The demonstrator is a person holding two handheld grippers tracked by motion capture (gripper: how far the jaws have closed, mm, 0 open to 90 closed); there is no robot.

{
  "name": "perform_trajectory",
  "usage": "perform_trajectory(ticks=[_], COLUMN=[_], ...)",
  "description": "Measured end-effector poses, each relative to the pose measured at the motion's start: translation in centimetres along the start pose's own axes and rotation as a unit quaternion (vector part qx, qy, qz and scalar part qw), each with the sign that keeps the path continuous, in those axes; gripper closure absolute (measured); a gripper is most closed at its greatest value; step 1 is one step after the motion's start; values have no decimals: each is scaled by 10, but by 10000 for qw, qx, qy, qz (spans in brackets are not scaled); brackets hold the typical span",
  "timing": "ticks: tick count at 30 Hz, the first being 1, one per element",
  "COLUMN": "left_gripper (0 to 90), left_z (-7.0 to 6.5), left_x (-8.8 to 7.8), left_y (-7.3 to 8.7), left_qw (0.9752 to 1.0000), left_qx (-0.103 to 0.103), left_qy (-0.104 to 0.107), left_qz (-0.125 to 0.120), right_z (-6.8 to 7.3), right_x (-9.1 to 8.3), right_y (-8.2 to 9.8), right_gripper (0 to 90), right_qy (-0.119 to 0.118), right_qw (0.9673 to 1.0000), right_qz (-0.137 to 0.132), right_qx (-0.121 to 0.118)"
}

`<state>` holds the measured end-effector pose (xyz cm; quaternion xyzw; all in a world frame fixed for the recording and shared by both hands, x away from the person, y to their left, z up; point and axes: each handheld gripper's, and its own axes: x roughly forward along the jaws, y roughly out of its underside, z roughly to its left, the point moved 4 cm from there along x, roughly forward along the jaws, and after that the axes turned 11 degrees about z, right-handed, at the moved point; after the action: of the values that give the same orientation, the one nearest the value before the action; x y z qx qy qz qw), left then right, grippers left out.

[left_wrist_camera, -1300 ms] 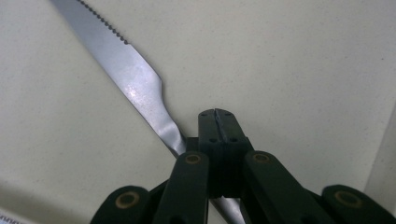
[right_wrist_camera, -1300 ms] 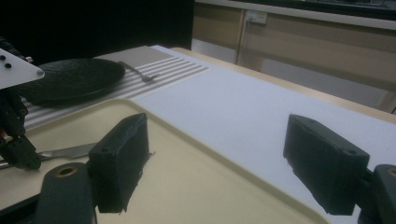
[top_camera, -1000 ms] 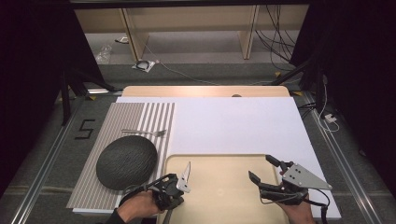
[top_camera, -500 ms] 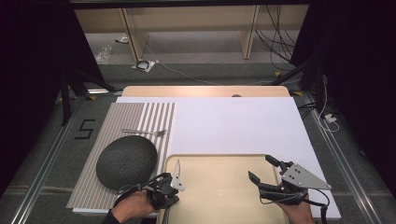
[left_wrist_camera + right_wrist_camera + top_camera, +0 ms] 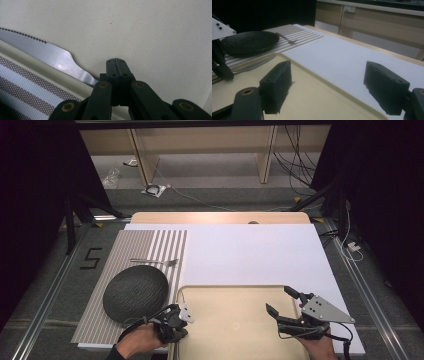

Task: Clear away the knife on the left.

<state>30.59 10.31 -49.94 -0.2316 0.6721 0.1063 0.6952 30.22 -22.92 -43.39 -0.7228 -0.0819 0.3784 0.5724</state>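
I see a dark round plate [image 5: 135, 295] on the near part of a striped mat [image 5: 145, 245] by the bench's left edge, with a fork [image 5: 155, 262] lying on the mat just behind the plate, tines toward the right. A white sheet [image 5: 250, 255] covers the bench [image 5: 200, 217] from the mat to the right edge. On the floor I see a 5 mark [image 5: 90, 258] at left and cables [image 5: 295, 165] far right.

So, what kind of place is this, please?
Probably a lab recording setup staged as a dining place: a striped placemat with dark plate and fork, a tray, loose cables on the floor.
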Motion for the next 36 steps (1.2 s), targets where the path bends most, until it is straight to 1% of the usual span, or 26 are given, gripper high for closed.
perform_trajectory(ticks=[2, 4, 7, 9, 12, 13, 14, 16, 18, 20, 21, 22, 23, 24, 25, 26, 27, 28, 29, 30, 31, 32, 33, 34, 35, 36], left_gripper=[892, 889, 881, 840, 809, 765, 727, 697, 606, 590, 522, 489, 456, 418, 386, 357, 357, 316, 303, 290, 285, 278, 275, 273, 267, 263], left_z=[1, 2, 2, 2, 4, 5, 6, 7, 8, 9, 11, 12, 12, 15, 17, 17, 19, 21, 21, 22, 24, 24, 27, 27, 30, 30], left_x=[0, 0, 0, -1, -3, -5, -6, -7, -9, -11, -12, -12, -12, -13, -13, -13, -14, -16, -16, -18, -21, -21, -23, -23, -26, -26], left_y=[1, 2, 2, 2, 2, 1, 1, 1, 0, -1, -2, -2, -2, -2, -2, -2, -2, -3, -3, -3, -3, -3, -3, -3, -4, -4], left_qw=[10000, 10000, 10000, 10000, 9999, 9998, 9997, 9995, 9993, 9986, 9982, 9980, 9980, 9972, 9966, 9966, 9960, 9944, 9944, 9939, 9927, 9927, 9907, 9907, 9879, 9879], left_qx=[-35, -57, -47, -34, -63, -119, -142, -164, -202, -293, -363, -407, -407, -496, -537, -537, -569, -660, -660, -651, -667, -667, -705, -705, -794, -794], left_qy=[19, -6, 12, 29, 9, -5, -11, -32, -30, -62, -74, -105, -105, -174, -227, -227, -288, -321, -321, -357, -399, -399, -503, -503, -624, -624], left_qz=[2, -14, -23, -51, -101, -175, -188, -272, -315, -427, -471, -481, -481, -537, -579, -579, -633, -763, -763, -817, -927, -927, -1046, -1046, -1179, -1179], right_z=[0, 0, 0, 0, 0, 0, 0, 0, 0, 0, 0, 0, 0, 0, 0, 0, 0, 0, -1, -1, -1, -1, -1, -1, -1, -1], right_x=[0, 0, 0, 0, 0, 0, 0, 0, 0, 0, 0, 0, 0, 0, 0, 0, 0, 0, 0, 0, 0, 0, 0, 0, 0, 0], right_y=[0, 0, 0, 0, 0, 0, 0, 0, 0, 0, 0, 0, 0, 0, 0, 0, 0, 0, 0, 0, 0, 0, 0, 0, 1, 1], right_gripper=[231, 231, 231, 231, 231, 231, 231, 231, 231, 231, 231, 231, 231, 231, 231, 231, 231, 231, 231, 231, 231, 231, 231, 231, 231, 231], right_qy=[4, 2, 0, 1, 1, 1, 4, 1, -2, -5, -12, -12, -12, -13, -17, -20, -20, -20, -24, -23, -24, -24, -24, -24, -32, -29], right_qw=[10000, 10000, 10000, 10000, 10000, 10000, 10000, 10000, 10000, 10000, 10000, 10000, 10000, 10000, 10000, 10000, 10000, 10000, 10000, 10000, 10000, 10000, 10000, 10000, 10000, 10000], right_qz=[18, 16, 14, -2, 0, 16, 14, 17, 11, -6, 11, 14, 14, 6, -3, 4, 4, -5, -19, -5, -3, -3, 3, 3, 2, -7], right_qx=[11, 0, 3, -1, -2, 6, 1, 11, 3, 0, 5, 5, 5, 10, 16, 13, 13, 12, 22, 25, 24, 24, 16, 16, 18, 18])
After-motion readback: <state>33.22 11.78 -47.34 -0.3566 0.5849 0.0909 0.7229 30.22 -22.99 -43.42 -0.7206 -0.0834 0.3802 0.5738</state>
